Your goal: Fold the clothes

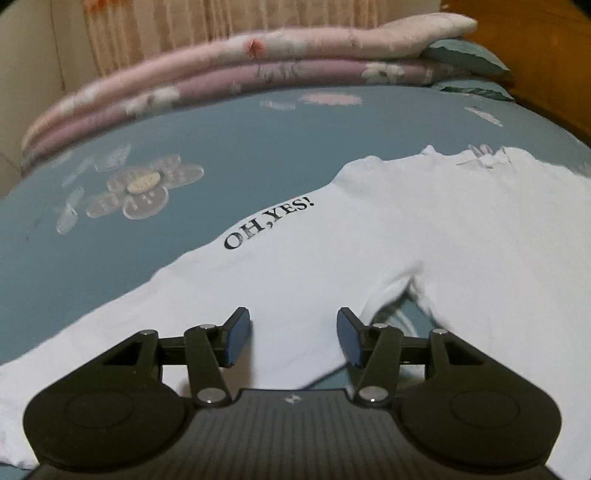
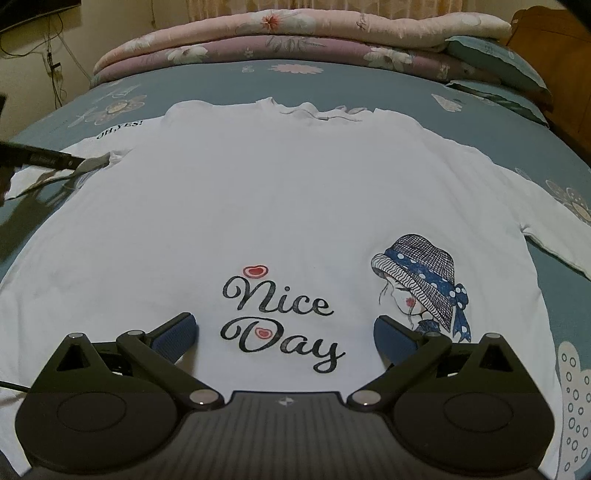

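- The white long-sleeved cotton shirt [image 2: 258, 206] lies spread flat on the blue flower-printed bed sheet [image 2: 388, 79], collar toward the far end.
- The folded pink and mauve floral quilts [image 2: 280, 35] are stacked behind the shirt along the far edge of the bed.
- The teal pillows [image 2: 495, 62] sit at the far right, beside the quilts.
- The black two-finger right gripper [image 2: 284, 336] is over the shirt's near hem.
- The black two-finger left gripper [image 1: 294, 334] is above the shirt's left sleeve [image 1: 229, 291].
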A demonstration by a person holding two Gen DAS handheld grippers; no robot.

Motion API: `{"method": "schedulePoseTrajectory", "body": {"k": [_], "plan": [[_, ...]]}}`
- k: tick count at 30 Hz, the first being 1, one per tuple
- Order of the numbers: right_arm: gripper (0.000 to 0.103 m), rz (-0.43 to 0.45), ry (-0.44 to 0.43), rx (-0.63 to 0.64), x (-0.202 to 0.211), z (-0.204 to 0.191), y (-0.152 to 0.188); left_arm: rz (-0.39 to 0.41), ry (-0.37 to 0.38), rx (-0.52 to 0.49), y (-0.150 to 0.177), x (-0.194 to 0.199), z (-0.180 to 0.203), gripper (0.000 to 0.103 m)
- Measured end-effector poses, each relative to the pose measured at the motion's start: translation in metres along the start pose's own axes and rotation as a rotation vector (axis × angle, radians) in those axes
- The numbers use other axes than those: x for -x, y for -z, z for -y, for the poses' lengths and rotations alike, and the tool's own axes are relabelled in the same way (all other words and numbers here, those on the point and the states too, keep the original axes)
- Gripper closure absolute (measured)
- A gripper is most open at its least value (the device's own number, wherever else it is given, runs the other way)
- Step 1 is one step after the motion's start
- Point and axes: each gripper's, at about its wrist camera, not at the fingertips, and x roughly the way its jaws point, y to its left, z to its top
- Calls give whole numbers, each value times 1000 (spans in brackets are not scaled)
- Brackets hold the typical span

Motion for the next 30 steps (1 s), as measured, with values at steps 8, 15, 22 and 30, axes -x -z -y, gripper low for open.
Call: {"method": "schedulePoseTrajectory", "body": {"k": [8,15,22,30], "plan": [[0,-1,8,-4,0,-2,0,37,55,28,-26,5,1,43],[0,-11,7,-5,0,-1,-1,-29,93,28,-8,-8,6,40],[0,-6,9,-5,0,-2,-1,-29,81,127,5,20,-39,40],[0,-6,13,-7,1,-3,0,-44,46,323,45,43,-96,40]]}}
